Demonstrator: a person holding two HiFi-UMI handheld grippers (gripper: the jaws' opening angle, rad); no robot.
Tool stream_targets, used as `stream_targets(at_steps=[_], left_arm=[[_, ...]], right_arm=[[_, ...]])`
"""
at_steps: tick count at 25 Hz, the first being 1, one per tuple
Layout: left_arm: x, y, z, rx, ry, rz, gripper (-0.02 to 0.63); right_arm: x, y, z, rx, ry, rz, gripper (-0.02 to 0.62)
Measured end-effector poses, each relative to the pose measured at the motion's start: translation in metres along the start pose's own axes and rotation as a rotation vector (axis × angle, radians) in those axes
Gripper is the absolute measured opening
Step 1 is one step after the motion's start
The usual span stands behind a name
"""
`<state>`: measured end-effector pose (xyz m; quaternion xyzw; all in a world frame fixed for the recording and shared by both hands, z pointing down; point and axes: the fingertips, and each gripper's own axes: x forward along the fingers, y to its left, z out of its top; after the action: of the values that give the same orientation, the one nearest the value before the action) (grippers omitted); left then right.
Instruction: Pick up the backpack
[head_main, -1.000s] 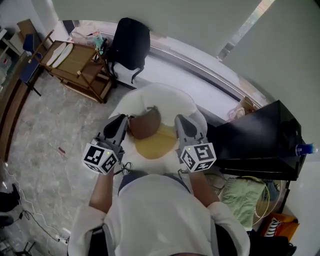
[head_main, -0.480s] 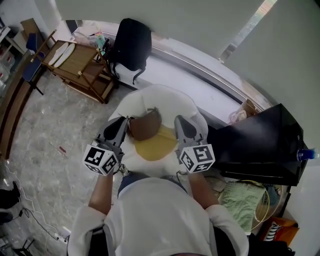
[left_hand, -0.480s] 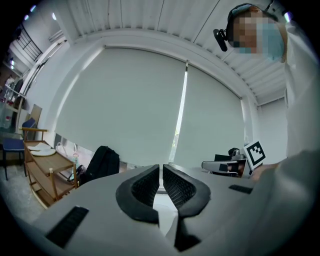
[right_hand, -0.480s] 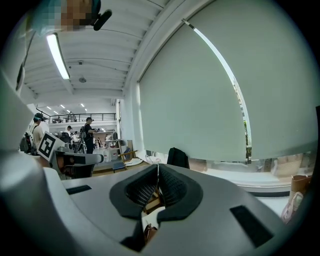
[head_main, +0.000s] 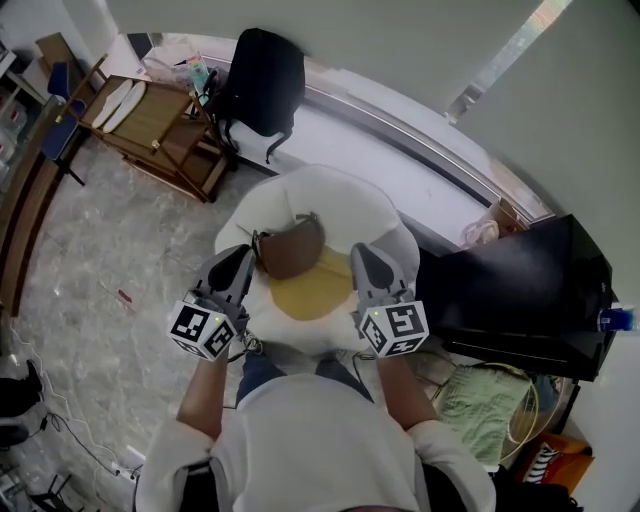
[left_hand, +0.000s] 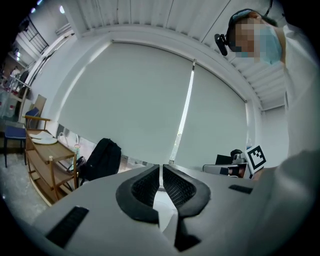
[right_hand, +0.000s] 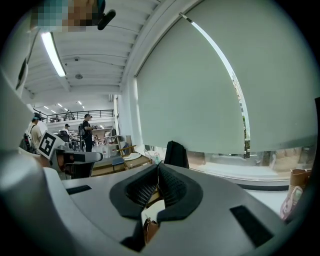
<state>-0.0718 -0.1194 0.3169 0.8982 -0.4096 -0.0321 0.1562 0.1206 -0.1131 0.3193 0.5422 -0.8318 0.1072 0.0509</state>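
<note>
The white backpack (head_main: 318, 205) is held lower than before. It is pinched in the closed jaws of the left gripper (head_main: 244, 257) and right gripper (head_main: 361, 254).

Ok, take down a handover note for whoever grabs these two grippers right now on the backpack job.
Left gripper: fingers shut, holding nothing, at one side of the white rounded thing with a yellow patch just in front.
Right gripper: fingers shut, holding nothing, at that thing's other side.
Black backpack: upright on the window ledge beside the wooden trolley, well ahead of both grippers, untouched.
Done: nothing lifted yet.
Left: probably walk to the black backpack, open the fingers, grip it and lift.
</note>
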Motion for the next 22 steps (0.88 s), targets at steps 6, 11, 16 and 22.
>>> stream_targets(at_steps=[6,11,16,22], left_arm=[[0.016,0.003,-0.022,0.056,0.016,-0.018,0.043],[0.026,0.011,-0.046,0.033,0.051,-0.025,0.043],[0.035,0.027,-0.073,0.042,0.107,0.011,0.043],[0.041,0.049,-0.098,0.034,0.123,0.040,0.043]], right_arm=[[0.017,-0.009,-0.023,0.031,0.026,0.015,0.031],[0.040,-0.018,-0.040,0.028,0.045,0.008,0.031],[0.064,-0.030,-0.057,0.016,0.058,0.003,0.031],[0.079,-0.037,-0.085,0.027,0.084,-0.001,0.031]])
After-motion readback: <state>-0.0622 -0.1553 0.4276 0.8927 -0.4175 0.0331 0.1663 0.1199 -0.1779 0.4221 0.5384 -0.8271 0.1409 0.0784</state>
